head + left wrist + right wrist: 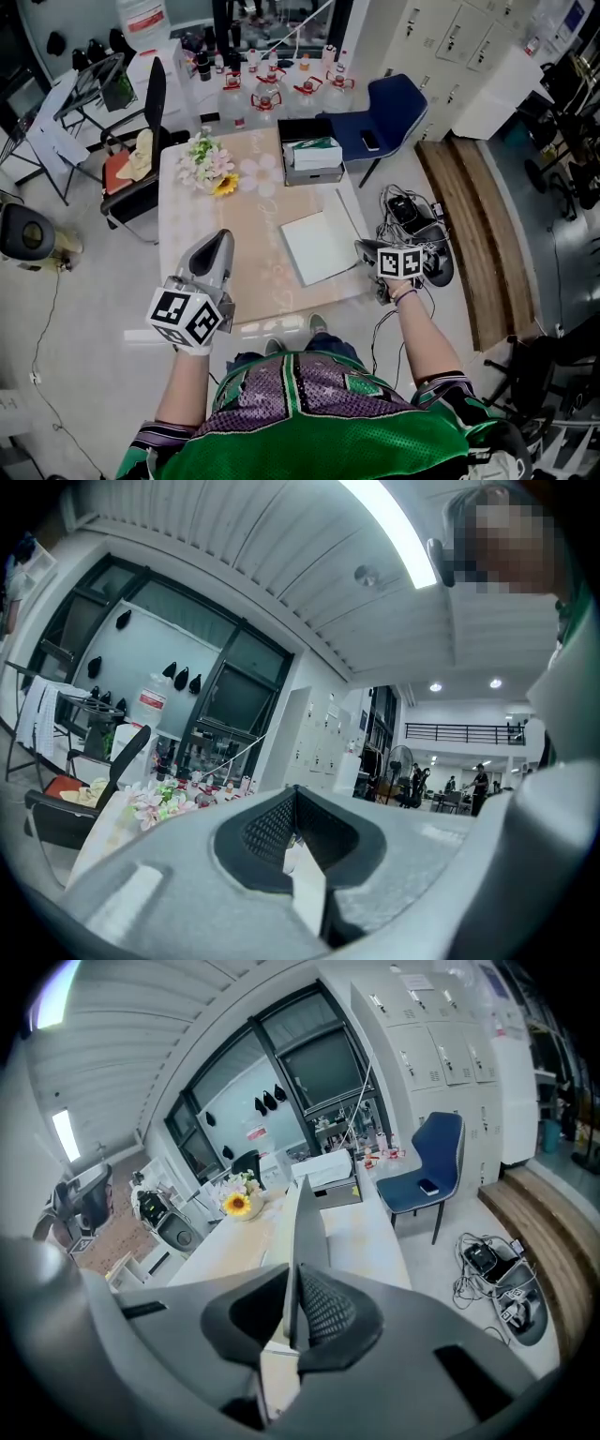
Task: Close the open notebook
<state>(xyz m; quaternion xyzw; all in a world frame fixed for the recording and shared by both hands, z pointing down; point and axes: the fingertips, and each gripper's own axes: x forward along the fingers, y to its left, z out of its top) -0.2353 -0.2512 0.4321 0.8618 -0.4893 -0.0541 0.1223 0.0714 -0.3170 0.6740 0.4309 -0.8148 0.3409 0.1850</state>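
At the table's (187, 225) four o'clock corner the right gripper (364, 248) pinches the notebook (317, 247) by its raised cover (306, 1232); left gripper (223, 236) clenched, empty. The thin cover might slip free mid-swing and flop open

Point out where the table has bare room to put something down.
Bare: the table's left half, between the flowers and the left gripper; also the near strip below the notebook. Crowded: the far edge, with flowers and box, and the right side, under the notebook.
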